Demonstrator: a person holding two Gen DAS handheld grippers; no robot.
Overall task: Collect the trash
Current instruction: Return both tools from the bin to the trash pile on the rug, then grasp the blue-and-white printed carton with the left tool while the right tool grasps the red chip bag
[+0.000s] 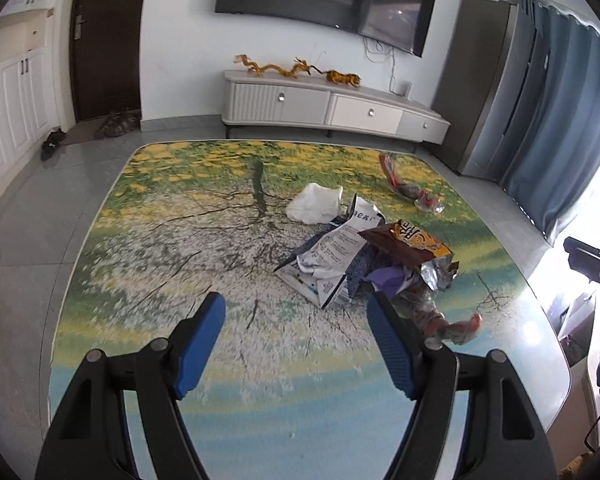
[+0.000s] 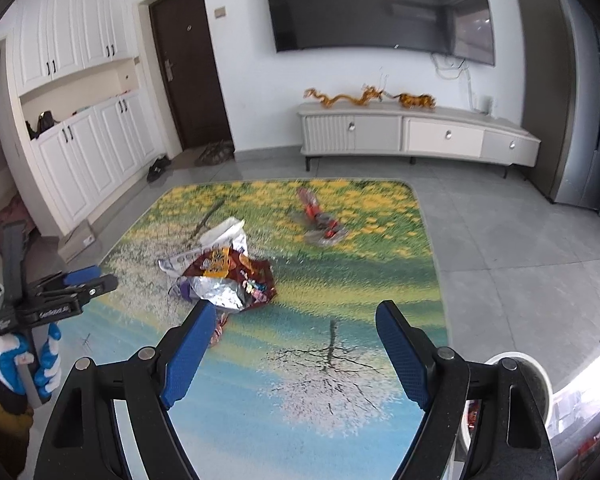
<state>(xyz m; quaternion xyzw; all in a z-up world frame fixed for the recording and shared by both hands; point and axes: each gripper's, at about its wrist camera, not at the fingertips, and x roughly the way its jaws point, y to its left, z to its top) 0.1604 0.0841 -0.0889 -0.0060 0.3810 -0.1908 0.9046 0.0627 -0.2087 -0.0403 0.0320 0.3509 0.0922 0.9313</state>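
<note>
Left gripper (image 1: 296, 316): jaws spread wide, nothing between them, hovering over the printed table (image 1: 172, 264). Trash pile sits just ahead of its right jaw: white-and-blue wrapper (image 1: 332, 256), brown-and-yellow snack bag (image 1: 408, 244) on top, purple scrap (image 1: 388, 280) under it, red-and-clear wrapper (image 1: 448, 320) right beside the right jaw's outer side. White crumpled bag (image 1: 314, 202) further ahead; red twisted wrapper (image 1: 408, 188) far ahead-right, well apart from the pile.

Right gripper (image 2: 296, 320): jaws released, empty. Snack bag with its foil opening just ahead of its left jaw tip. White bin (image 2: 520, 364) just outside the right jaw.
</note>
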